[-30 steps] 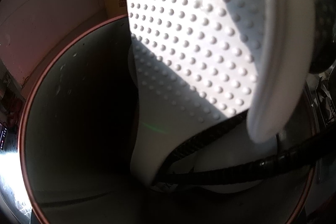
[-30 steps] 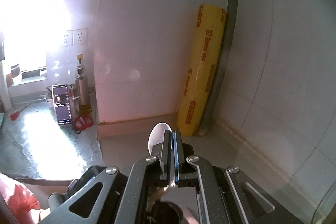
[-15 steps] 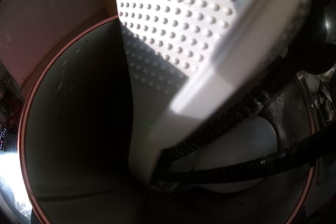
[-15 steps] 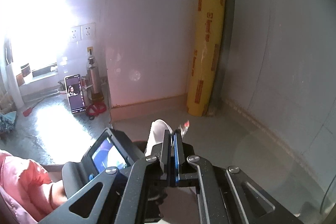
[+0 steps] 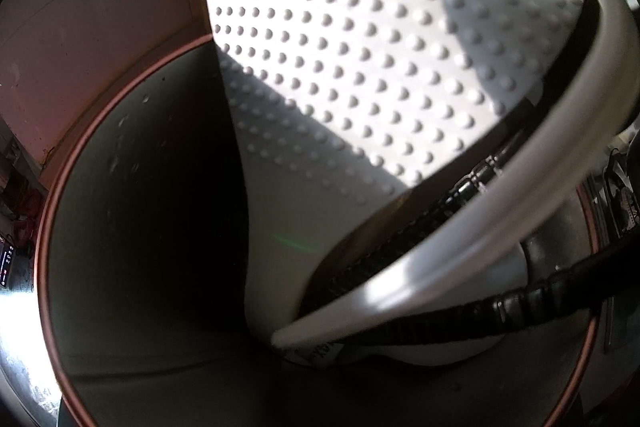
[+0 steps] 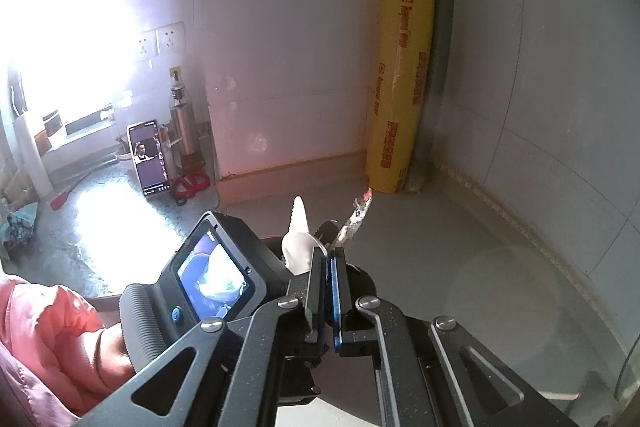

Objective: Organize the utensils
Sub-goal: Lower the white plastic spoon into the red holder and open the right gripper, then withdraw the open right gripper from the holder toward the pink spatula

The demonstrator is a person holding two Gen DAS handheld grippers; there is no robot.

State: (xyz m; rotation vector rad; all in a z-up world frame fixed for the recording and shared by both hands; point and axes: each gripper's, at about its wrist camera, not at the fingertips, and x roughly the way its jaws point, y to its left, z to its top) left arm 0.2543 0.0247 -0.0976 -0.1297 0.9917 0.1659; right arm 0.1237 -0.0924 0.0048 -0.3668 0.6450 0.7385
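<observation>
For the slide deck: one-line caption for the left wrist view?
Looking into a red-rimmed holder with a dimpled white rice paddle, a white spoon and black handles.

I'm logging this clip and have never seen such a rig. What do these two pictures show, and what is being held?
There is no robot here. A person, whose pink sleeve is visible, holds a two-finger gripper in each hand. Each gripper has a fisheye camera looking along its fingers.

The left camera looks down into a round grey utensil holder with a copper-red rim. It contains a white dimpled rice paddle and black ribbed handles. A smooth white utensil handle slants in too.

The right camera shows the right gripper shut, apparently pinching that white utensil. Beyond it is the left gripper, whose fingers are hidden.

On the grey counter stand a yellow roll of wrap and a propped phone.
</observation>
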